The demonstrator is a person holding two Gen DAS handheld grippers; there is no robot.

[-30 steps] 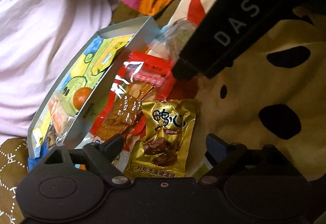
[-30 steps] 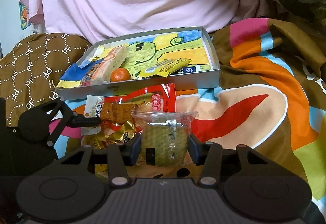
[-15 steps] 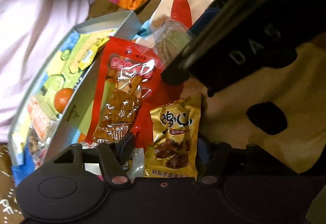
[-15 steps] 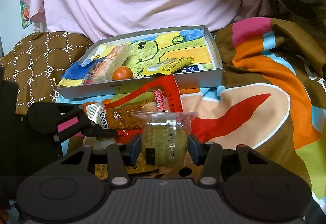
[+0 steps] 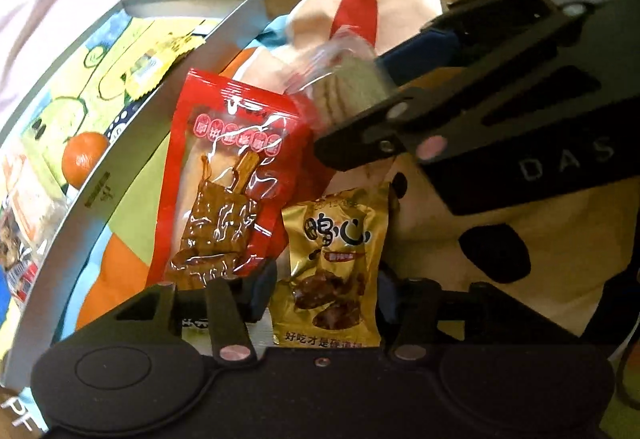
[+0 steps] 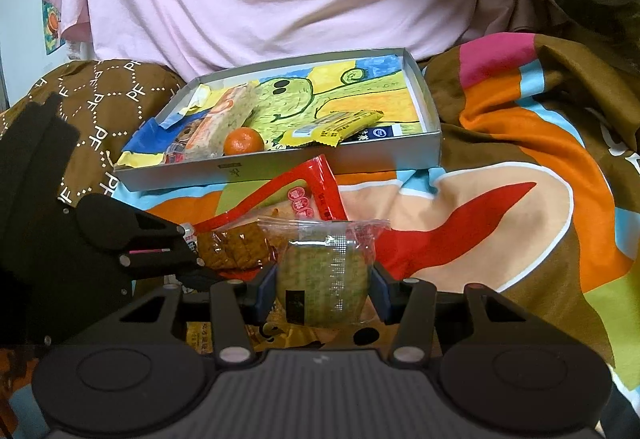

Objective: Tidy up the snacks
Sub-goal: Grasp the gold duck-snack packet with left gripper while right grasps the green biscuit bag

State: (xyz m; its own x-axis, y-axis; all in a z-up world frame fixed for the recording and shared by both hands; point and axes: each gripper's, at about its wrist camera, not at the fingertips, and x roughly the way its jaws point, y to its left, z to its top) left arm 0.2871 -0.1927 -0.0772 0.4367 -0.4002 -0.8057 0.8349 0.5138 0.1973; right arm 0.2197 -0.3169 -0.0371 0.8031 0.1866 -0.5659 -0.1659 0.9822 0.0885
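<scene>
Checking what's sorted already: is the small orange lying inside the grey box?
Yes, the orange sits inside the grey box, near its front wall, beside a yellow wrapper.

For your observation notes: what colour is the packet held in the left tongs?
Gold packet with dark lettering, clearest in the left wrist view, gripped by the left tongs.

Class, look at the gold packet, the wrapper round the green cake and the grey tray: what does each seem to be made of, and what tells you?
Gold packet: likely metallised foil film, glossy, creased, with bright glints.
Wrapper on the green cake: thin clear plastic; the cake shows through.
Grey tray: probably cardboard, matt, with thin straight folded walls.
</scene>
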